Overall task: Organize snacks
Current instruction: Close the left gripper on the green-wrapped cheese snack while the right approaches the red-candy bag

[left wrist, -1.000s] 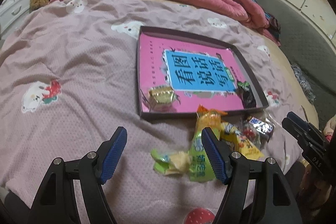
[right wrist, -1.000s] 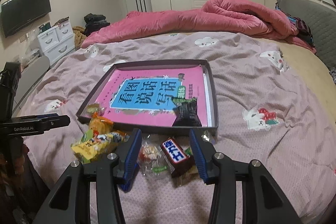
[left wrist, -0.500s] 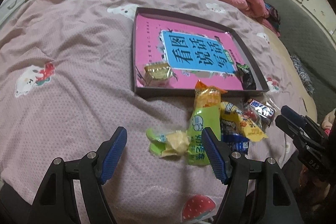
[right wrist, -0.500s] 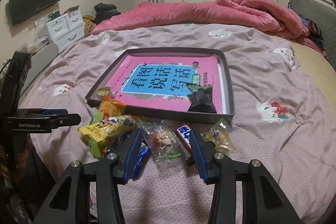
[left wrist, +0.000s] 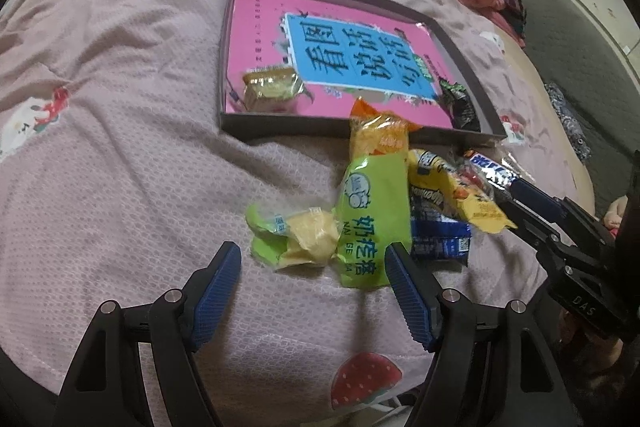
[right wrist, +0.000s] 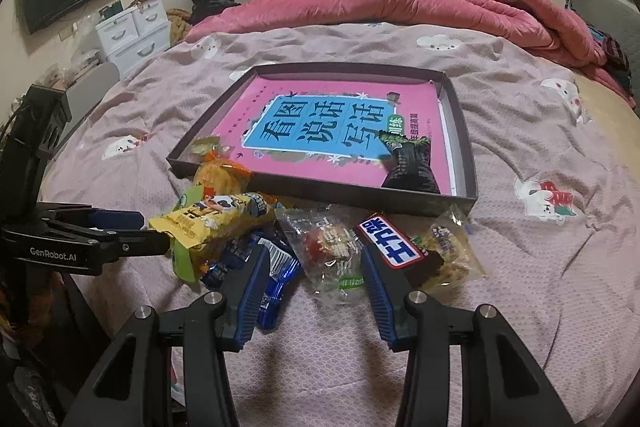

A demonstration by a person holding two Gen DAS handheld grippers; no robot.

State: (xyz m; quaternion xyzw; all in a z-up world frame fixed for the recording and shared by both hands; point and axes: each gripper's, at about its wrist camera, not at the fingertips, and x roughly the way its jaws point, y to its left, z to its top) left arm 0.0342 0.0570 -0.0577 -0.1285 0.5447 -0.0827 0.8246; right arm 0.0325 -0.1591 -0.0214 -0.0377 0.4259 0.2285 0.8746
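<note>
Tray (left wrist: 228, 39) holding pink book (left wrist: 260, 27), gold packet (left wrist: 272, 89), dark packet (left wrist: 460, 105)

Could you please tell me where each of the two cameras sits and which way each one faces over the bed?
Left wrist view: on the left tongs, facing down at the green snack packet; its own open blue pads show, and the right tongs enter at the right edge.
Right wrist view: on the right tongs, facing the clear candy bag; the left tongs show at the left.
Both views share the snack pile and the dark tray.
</note>
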